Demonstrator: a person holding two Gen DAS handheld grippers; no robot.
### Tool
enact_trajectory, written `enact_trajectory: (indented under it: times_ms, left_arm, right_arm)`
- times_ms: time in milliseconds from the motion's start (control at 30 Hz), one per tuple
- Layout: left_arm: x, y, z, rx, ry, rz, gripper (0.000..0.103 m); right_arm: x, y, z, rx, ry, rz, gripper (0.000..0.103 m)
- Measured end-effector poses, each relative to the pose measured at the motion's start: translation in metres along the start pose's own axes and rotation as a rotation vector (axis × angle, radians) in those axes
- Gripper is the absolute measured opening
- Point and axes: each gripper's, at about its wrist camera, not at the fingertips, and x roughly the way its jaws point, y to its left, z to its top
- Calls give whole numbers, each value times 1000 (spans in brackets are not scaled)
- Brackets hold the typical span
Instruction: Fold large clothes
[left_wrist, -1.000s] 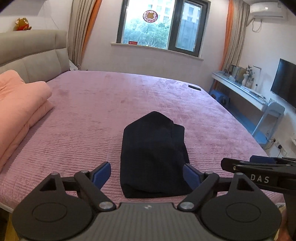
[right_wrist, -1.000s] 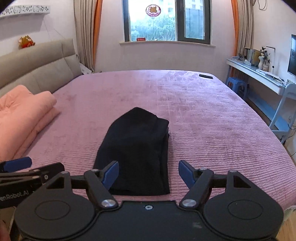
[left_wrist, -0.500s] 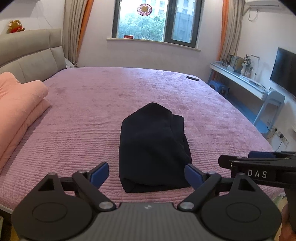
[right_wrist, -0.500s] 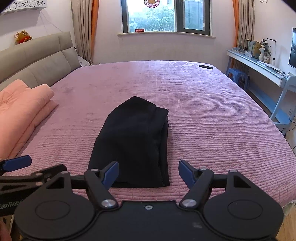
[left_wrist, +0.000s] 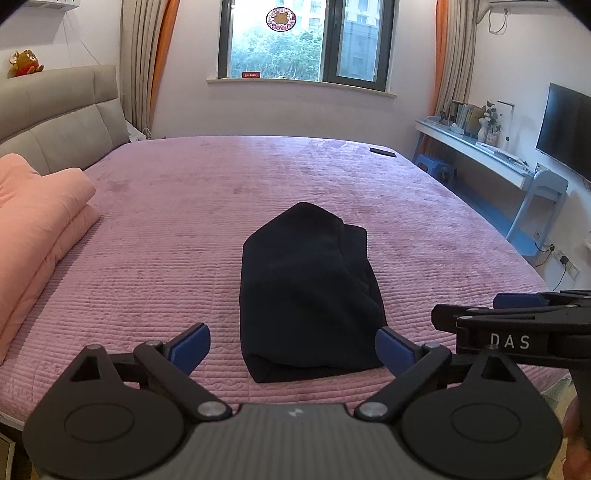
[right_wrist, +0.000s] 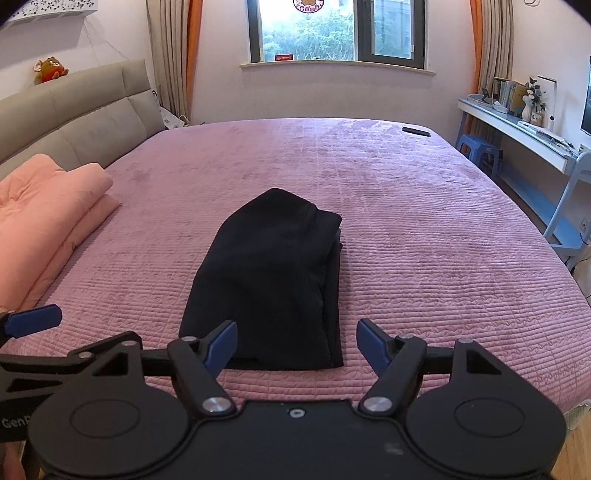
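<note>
A black garment (left_wrist: 306, 291) lies folded into a compact bundle on the pink bedspread (left_wrist: 258, 177), near the bed's front edge; it also shows in the right wrist view (right_wrist: 269, 280). My left gripper (left_wrist: 291, 350) is open and empty, held back from the bundle's near end. My right gripper (right_wrist: 297, 345) is open and empty, also just short of the bundle's near end. The right gripper shows at the right of the left wrist view (left_wrist: 517, 306); the left gripper shows at the left of the right wrist view (right_wrist: 33, 321).
A folded peach quilt (left_wrist: 33, 229) lies at the bed's left by the grey headboard (left_wrist: 55, 122). A dark remote (left_wrist: 382, 151) lies at the far right corner. A desk (left_wrist: 480, 155), stool and TV stand along the right wall.
Both grippers have drawn back and risen a little from the bundle, so more of the room shows. Both stay open. The garment has not moved.
</note>
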Motion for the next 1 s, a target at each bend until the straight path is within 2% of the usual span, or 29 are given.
enact_trajectory:
  times_ms: [367,1000]
  left_arm:
    - [0,-5,-1,27,-4,23,98]
    - [1,5,-4,-36,-9,92,98]
  right_arm:
    - [0,5,-1,-24,-2,-11,85]
    - [4,-1,-2,-7,11,-29,85]
